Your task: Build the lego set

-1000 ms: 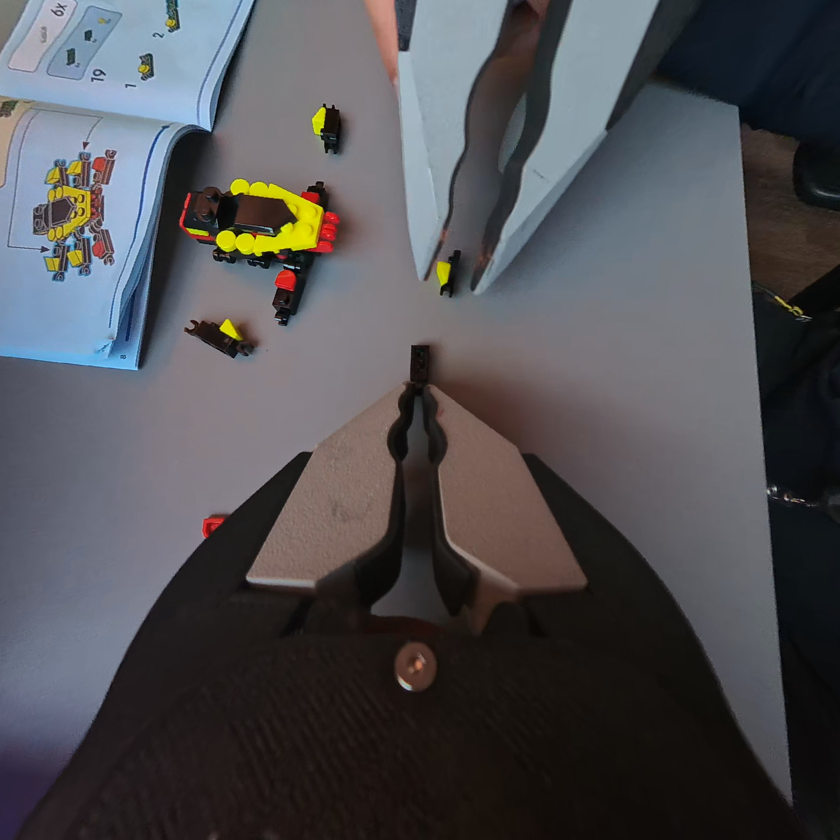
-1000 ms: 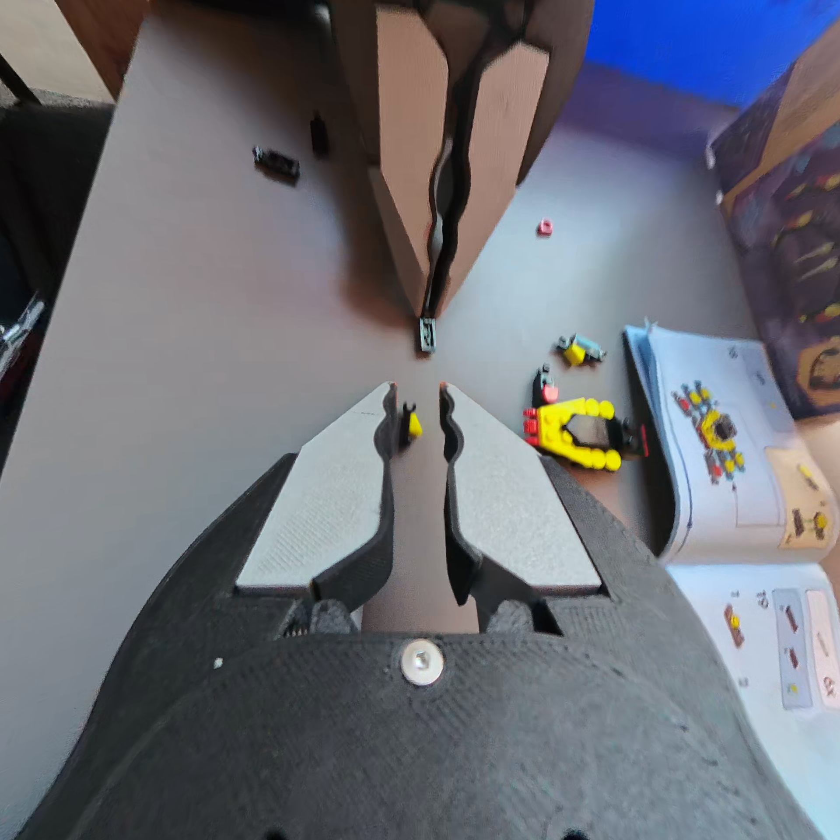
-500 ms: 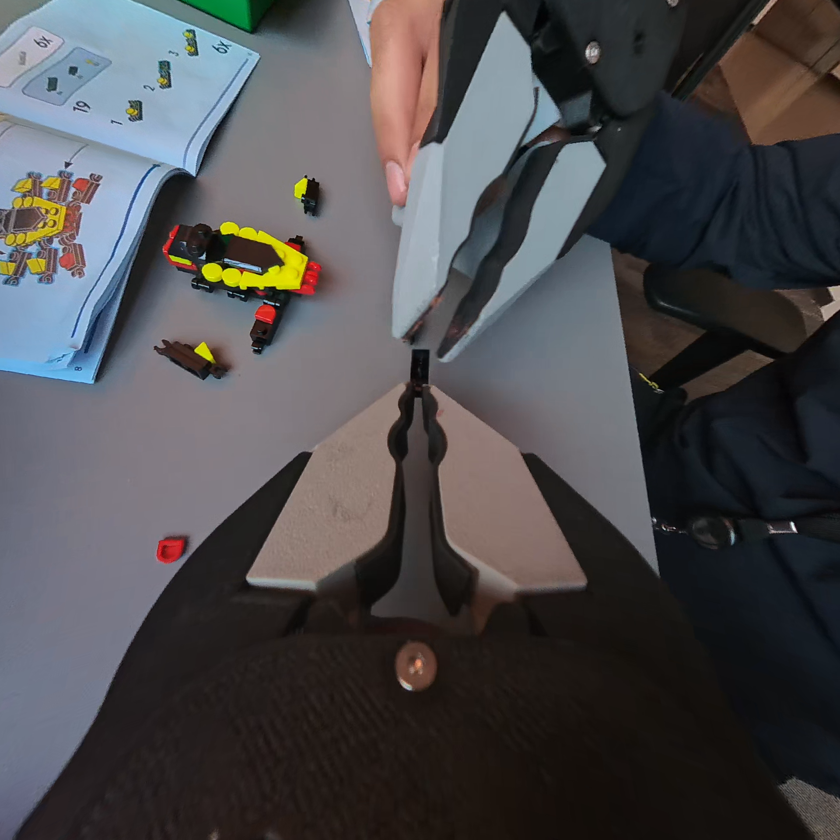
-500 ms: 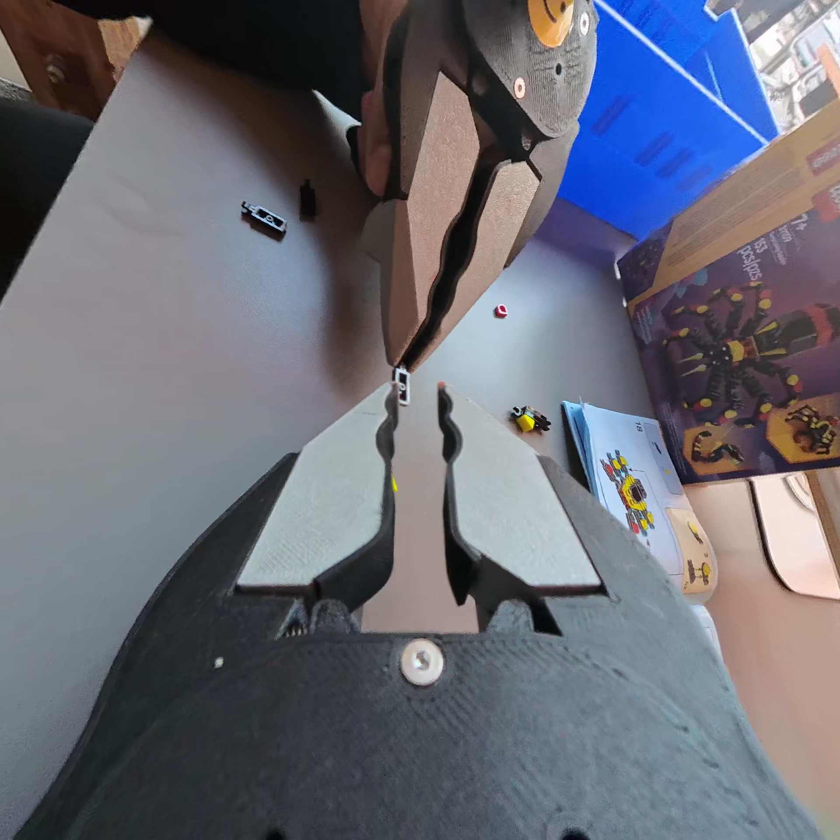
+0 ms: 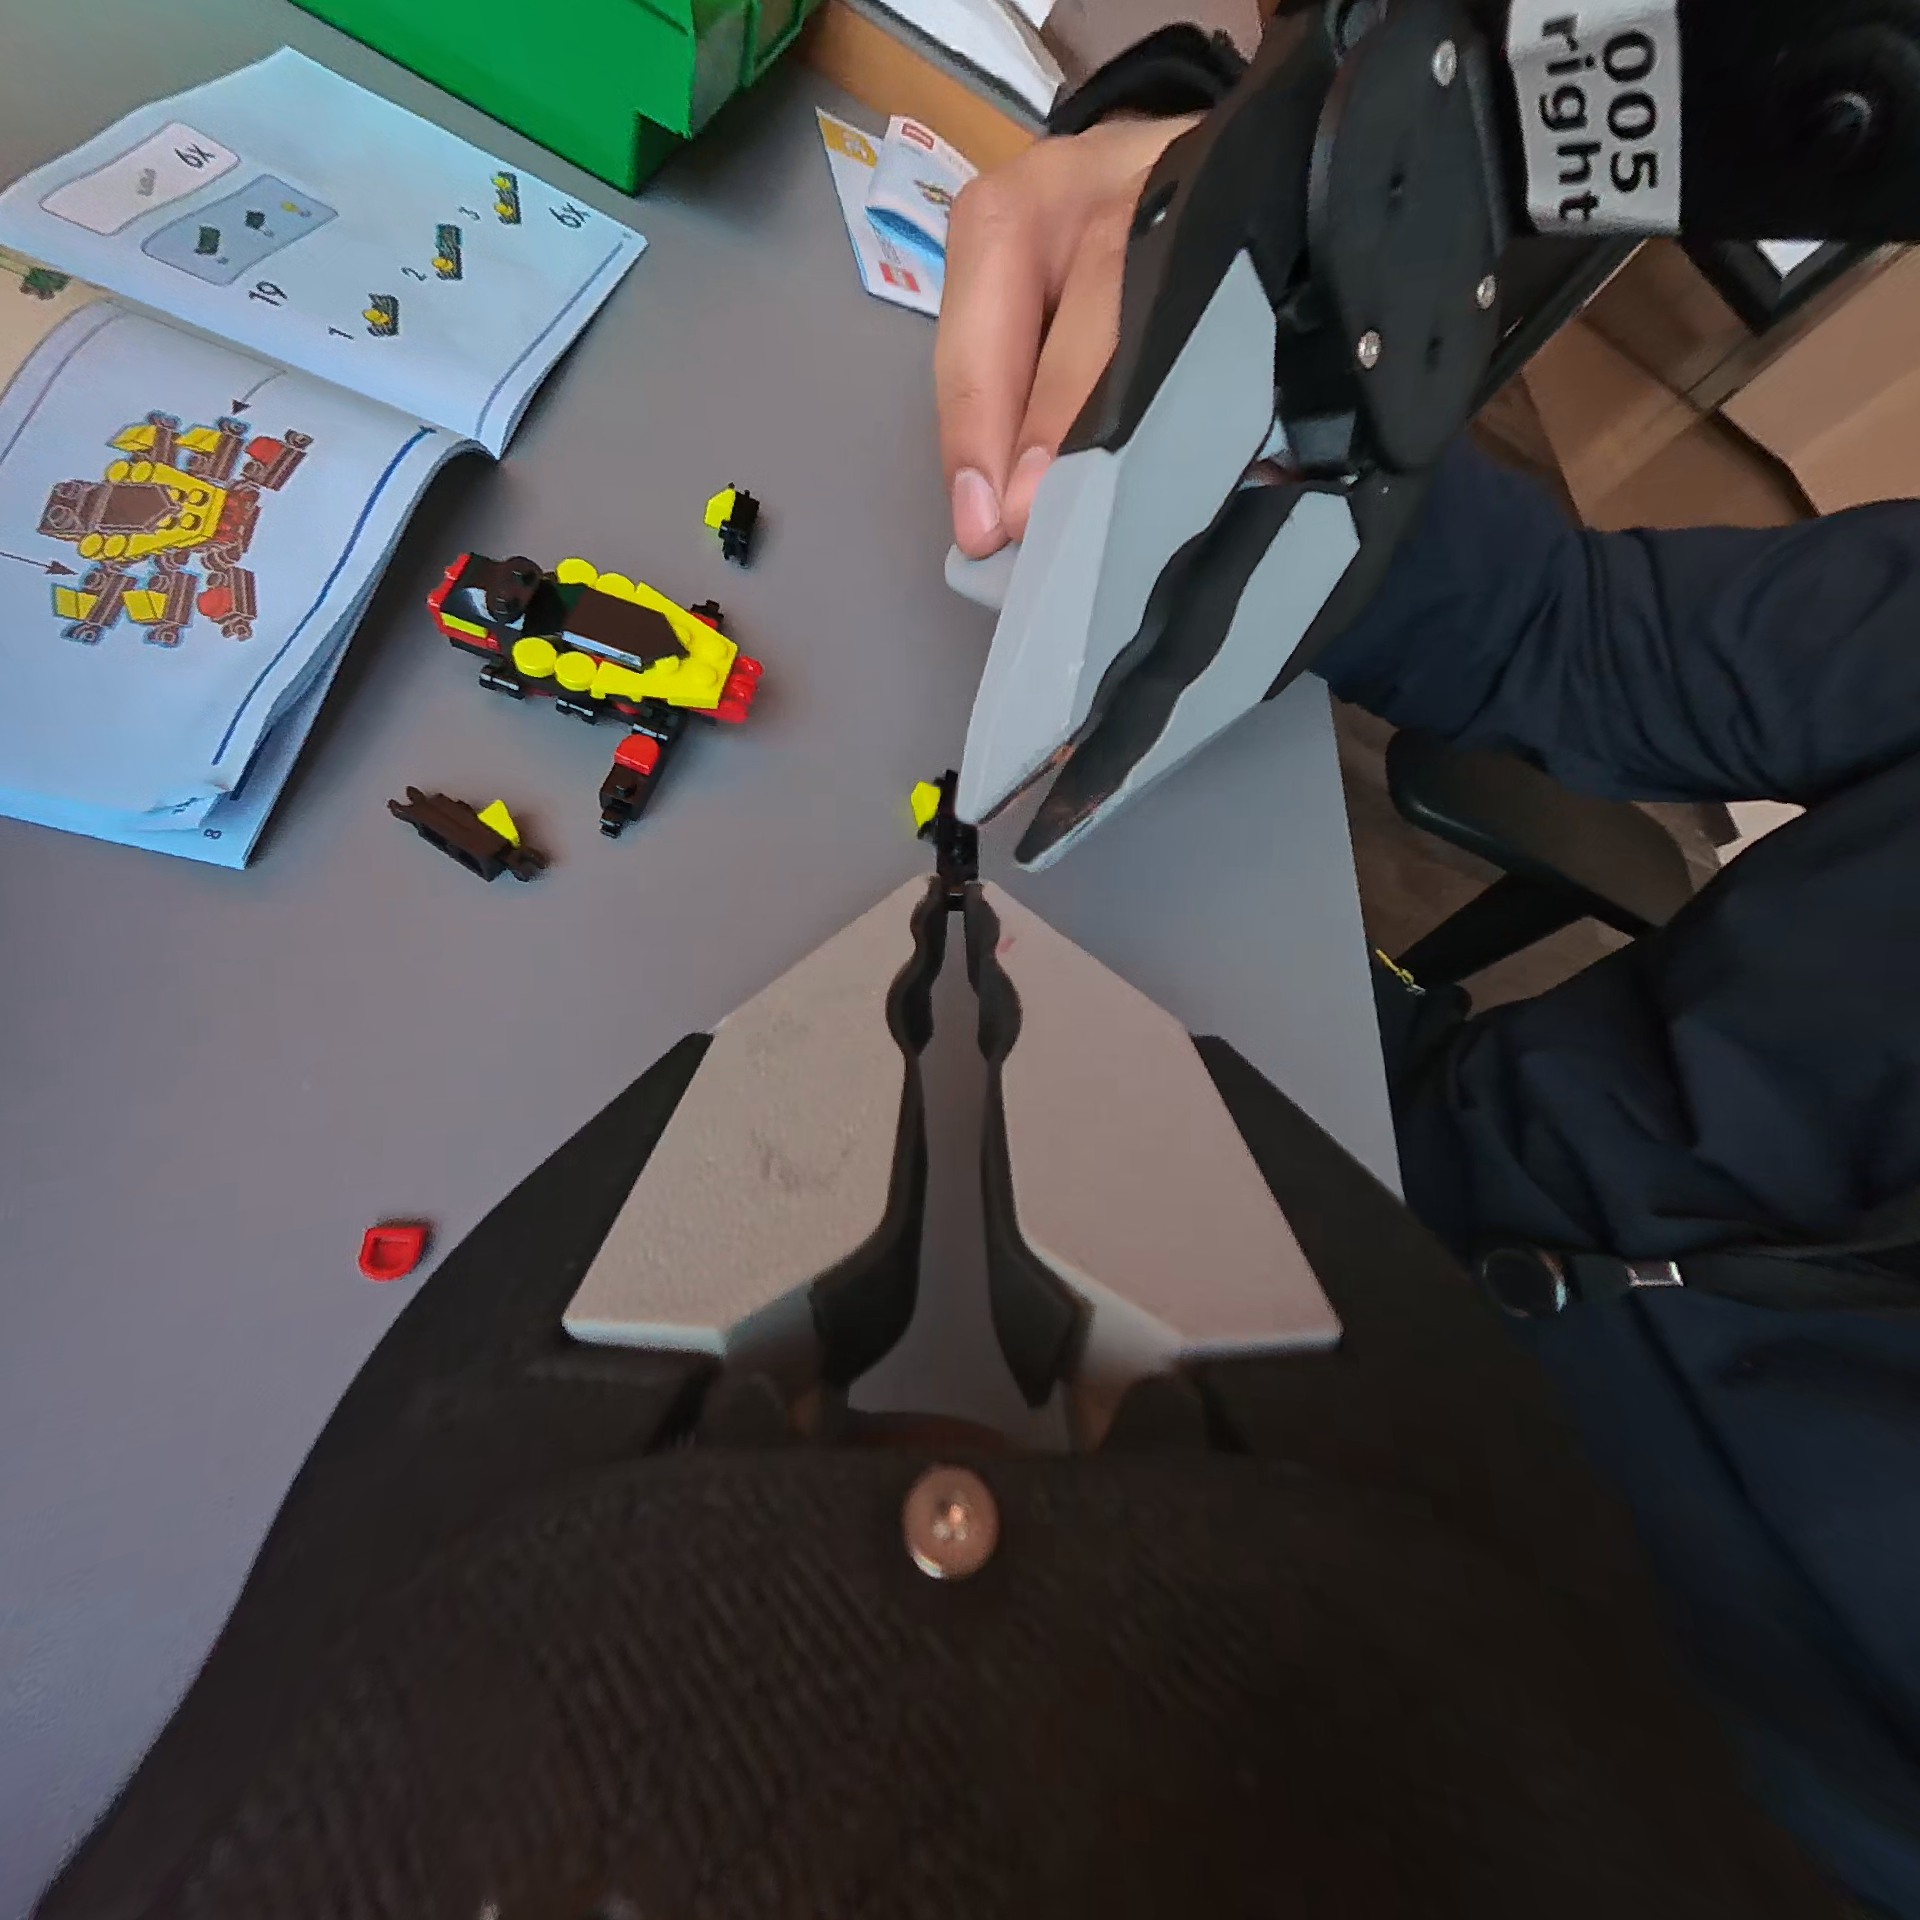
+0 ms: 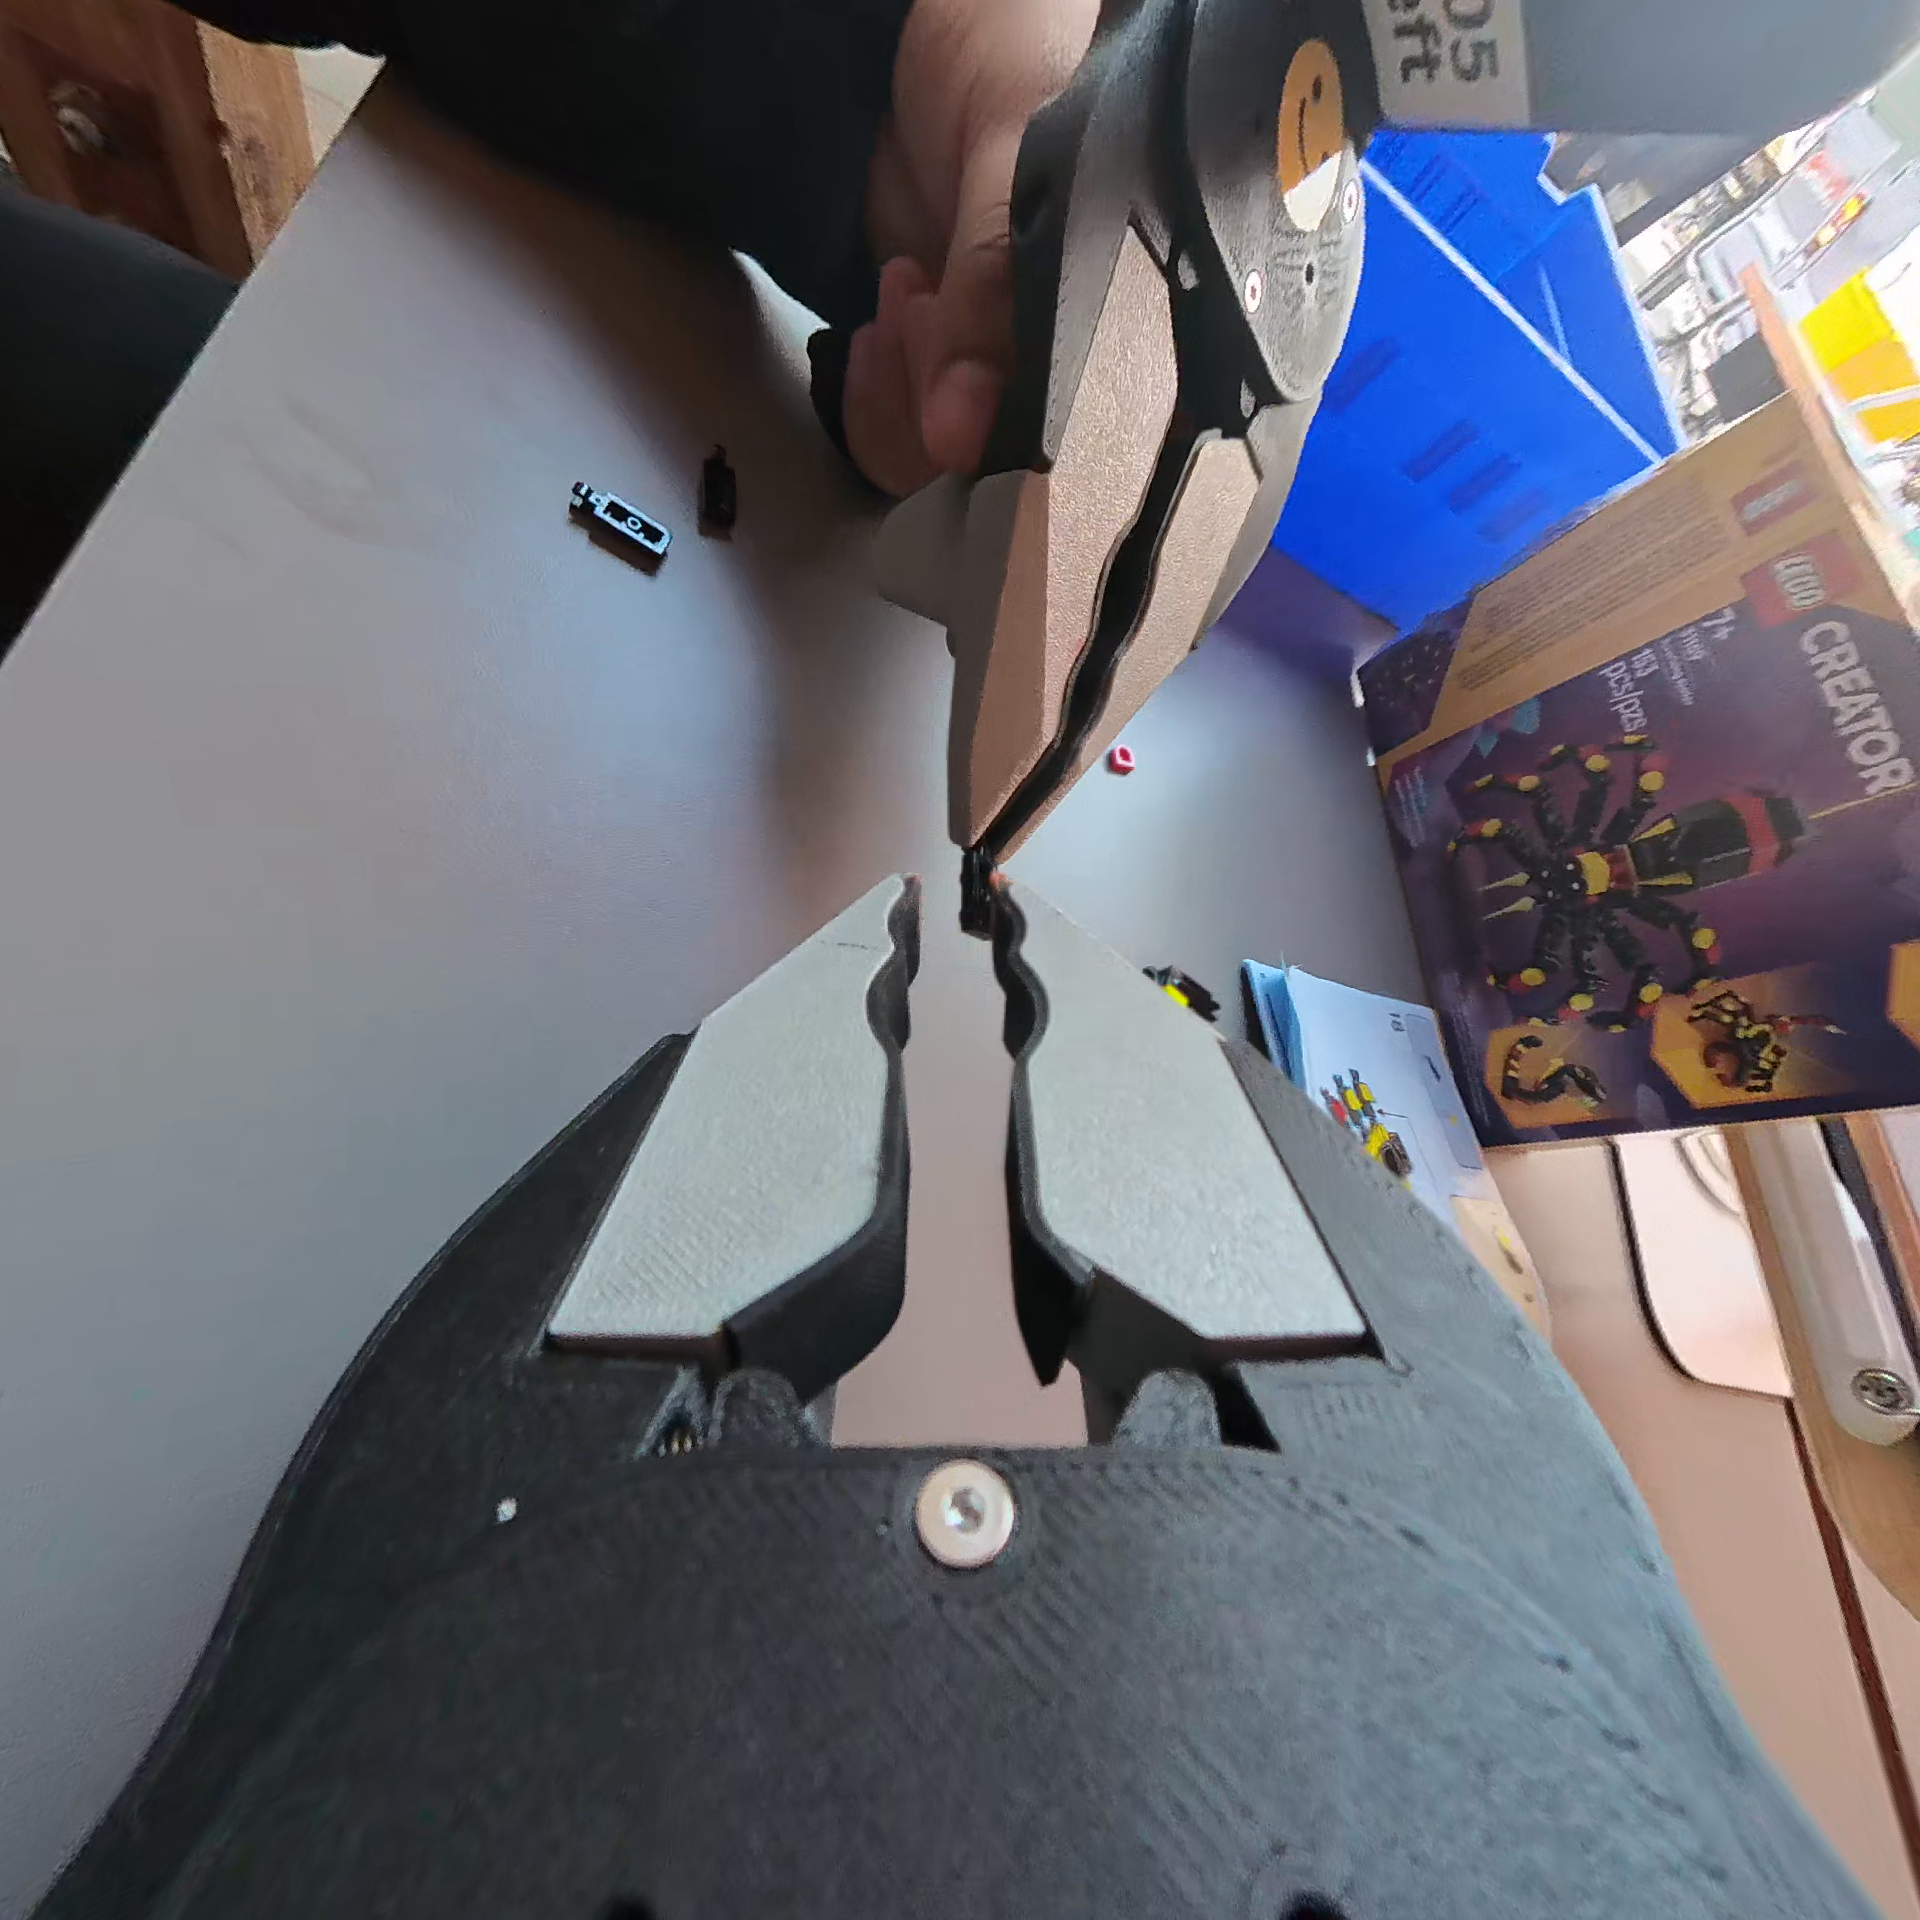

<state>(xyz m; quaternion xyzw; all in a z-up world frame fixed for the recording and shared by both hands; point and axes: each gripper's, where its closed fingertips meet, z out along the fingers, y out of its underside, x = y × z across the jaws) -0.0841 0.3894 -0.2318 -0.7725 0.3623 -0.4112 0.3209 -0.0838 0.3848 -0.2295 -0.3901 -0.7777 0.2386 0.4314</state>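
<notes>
My left gripper [image 5: 954, 883] is shut on a small black lego piece [image 5: 954, 852] that sticks out past its tips. My right gripper [image 6: 956, 894] is open, and that black piece [image 6: 977, 899] sits between its tips, close to the right finger. In the left wrist view the right gripper [image 5: 997, 821] comes in from the upper right. A yellow-and-black piece [image 5: 928, 805] shows just left of its tip; I cannot tell whether it touches the held piece. The yellow, black and red model [image 5: 592, 639] lies on the grey table [image 5: 260, 1039].
An open instruction booklet [image 5: 208, 416], a brown-and-yellow piece [image 5: 468, 831], a yellow-and-black piece [image 5: 732, 514] and a red piece [image 5: 393, 1247] lie left of the grippers. A green bin [image 5: 582, 73] stands behind. The set's box [image 6: 1662, 831], a blue bin [image 6: 1455, 364] and two black pieces [image 6: 620, 525] show too. Only a small space, under 4 cm, lies between the two pairs of fingers.
Both grippers have risen from the table and tilted. The right gripper's open tips have closed in around the black piece in the left gripper. The yellow-and-black piece is no longer between the right fingers.
</notes>
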